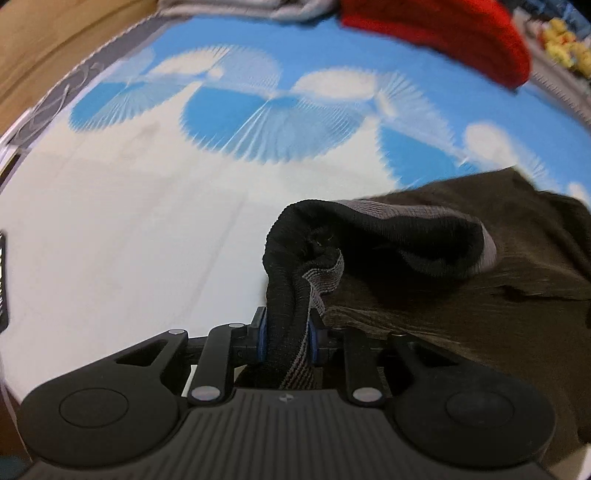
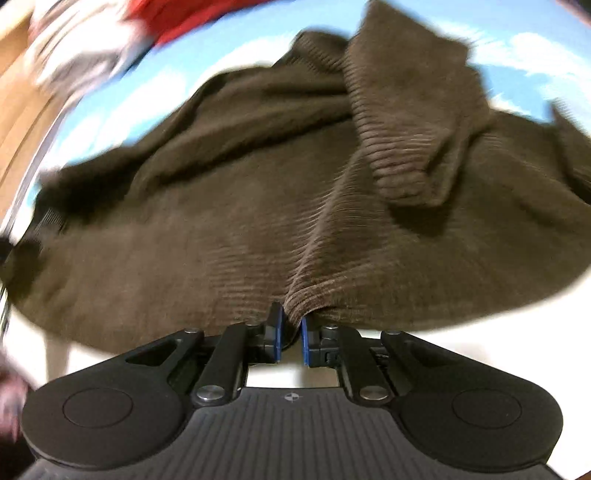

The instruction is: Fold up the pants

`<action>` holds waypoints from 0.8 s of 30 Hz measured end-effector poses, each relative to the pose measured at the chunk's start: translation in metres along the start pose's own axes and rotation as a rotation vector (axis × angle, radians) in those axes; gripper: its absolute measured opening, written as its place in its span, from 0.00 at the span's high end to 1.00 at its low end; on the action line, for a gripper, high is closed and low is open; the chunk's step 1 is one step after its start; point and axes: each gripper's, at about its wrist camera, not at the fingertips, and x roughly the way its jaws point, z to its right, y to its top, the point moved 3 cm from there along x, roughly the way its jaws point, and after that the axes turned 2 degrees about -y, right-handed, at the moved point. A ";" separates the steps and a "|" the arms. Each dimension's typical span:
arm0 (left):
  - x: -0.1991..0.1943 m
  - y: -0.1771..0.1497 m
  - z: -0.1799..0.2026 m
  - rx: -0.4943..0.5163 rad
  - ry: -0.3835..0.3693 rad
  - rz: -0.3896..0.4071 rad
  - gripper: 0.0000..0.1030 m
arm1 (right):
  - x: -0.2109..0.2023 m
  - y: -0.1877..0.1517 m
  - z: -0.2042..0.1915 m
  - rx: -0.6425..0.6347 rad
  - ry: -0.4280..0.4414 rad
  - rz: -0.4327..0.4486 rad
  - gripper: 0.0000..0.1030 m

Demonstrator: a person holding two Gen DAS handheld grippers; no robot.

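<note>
Brown corduroy pants (image 2: 258, 206) lie rumpled on a blue-and-white sheet (image 1: 110, 221), the left gripper (image 1: 286, 338) clamping their black waistband (image 1: 369, 236) and the right gripper (image 2: 291, 338) pinching a cloth edge; both should lift evenly, keeping the fabric taut.

We see dark brown ribbed corduroy pants (image 2: 280, 206) with a black and grey striped waistband (image 1: 369, 232). The cloth (image 1: 147, 221) under them is white near us, sky blue far off with white fan-shaped prints. A red garment (image 1: 443, 33) lies far right.
</note>
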 end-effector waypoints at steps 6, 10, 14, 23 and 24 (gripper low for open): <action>-0.023 0.013 0.005 -0.032 0.081 0.107 0.57 | -0.028 -0.014 -0.004 -0.141 0.031 0.024 0.86; -0.058 0.023 0.046 0.037 0.035 0.250 0.50 | -0.081 0.010 0.032 -0.105 -0.007 0.259 0.74; -0.058 0.015 0.110 0.162 -0.082 0.223 0.50 | -0.113 0.037 0.107 -0.008 -0.263 0.456 0.61; -0.042 -0.086 0.267 0.599 -0.533 -0.096 0.46 | -0.083 0.032 0.261 0.281 -0.376 0.295 0.54; -0.042 -0.099 0.280 0.656 -0.557 -0.111 0.43 | -0.079 0.031 0.265 0.277 -0.366 0.290 0.54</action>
